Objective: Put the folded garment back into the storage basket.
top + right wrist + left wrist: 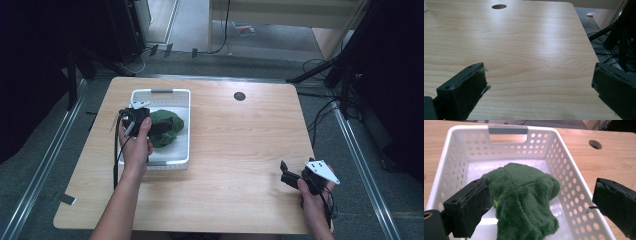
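- Over the white basket (449,157), the left hand-held gripper (541,202) gapes wide around the green plush toy (524,195).
- Well right of the basket, the right hand-held gripper (539,85) hovers spread above bare bench (524,45).

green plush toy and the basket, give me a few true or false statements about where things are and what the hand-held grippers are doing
1. The green plush toy lies inside the white basket. True.
2. The left hand-held gripper is shut on the toy. False: its jaws stand wide apart, one on each side of the toy.
3. The right hand-held gripper is over bare table, holding nothing. True.
4. The basket sits on the right half of the table. False: in the high view it is on the left half, toward the far edge.
5. The basket has a grey handle on its far wall. True.
6. The toy is red. False: it is dark green.
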`<state>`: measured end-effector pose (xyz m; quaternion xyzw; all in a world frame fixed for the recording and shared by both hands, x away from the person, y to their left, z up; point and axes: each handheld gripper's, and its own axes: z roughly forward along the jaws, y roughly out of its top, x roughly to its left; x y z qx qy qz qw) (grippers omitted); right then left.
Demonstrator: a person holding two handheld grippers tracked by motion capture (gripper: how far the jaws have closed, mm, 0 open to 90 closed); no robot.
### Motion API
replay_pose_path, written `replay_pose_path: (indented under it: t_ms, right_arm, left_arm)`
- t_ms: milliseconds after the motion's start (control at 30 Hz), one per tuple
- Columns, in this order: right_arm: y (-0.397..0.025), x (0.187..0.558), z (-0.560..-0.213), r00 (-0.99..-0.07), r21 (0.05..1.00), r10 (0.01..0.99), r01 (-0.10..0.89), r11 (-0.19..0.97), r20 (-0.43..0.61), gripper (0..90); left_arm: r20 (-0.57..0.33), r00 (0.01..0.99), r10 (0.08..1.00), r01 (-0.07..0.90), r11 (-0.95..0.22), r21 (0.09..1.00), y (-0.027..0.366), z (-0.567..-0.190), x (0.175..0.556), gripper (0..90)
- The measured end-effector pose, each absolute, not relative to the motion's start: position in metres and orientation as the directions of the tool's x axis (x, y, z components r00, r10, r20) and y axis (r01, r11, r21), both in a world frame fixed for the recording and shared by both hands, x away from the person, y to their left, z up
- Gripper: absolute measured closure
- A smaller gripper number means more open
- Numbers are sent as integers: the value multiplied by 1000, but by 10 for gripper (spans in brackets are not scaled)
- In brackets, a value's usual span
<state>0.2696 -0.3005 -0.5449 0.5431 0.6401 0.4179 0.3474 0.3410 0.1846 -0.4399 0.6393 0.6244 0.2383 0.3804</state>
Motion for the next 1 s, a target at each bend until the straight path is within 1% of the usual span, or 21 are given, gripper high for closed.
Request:
replay_pose_path:
  t_ms: [333,633,833,1000]
  right_arm:
    - [-300,270,-545,-166,913,986,404,64,4,0]
    - [-300,269,-545,-167,914,986,401,71,-3,0]
    - [-300,269,-545,-170,914,985,399,74,-6,0]
    - [-300,269,-545,-166,914,986,398,72,-5,0]
  left_arm:
    - [-195,120,973,552,98,828,208,-443,302,24]
    - [-209,124,970,504,120,855,234,-453,269,24]
    - [-208,110,972,485,130,865,251,-461,250,24]
    - [-208,93,974,431,149,890,267,-468,234,24]
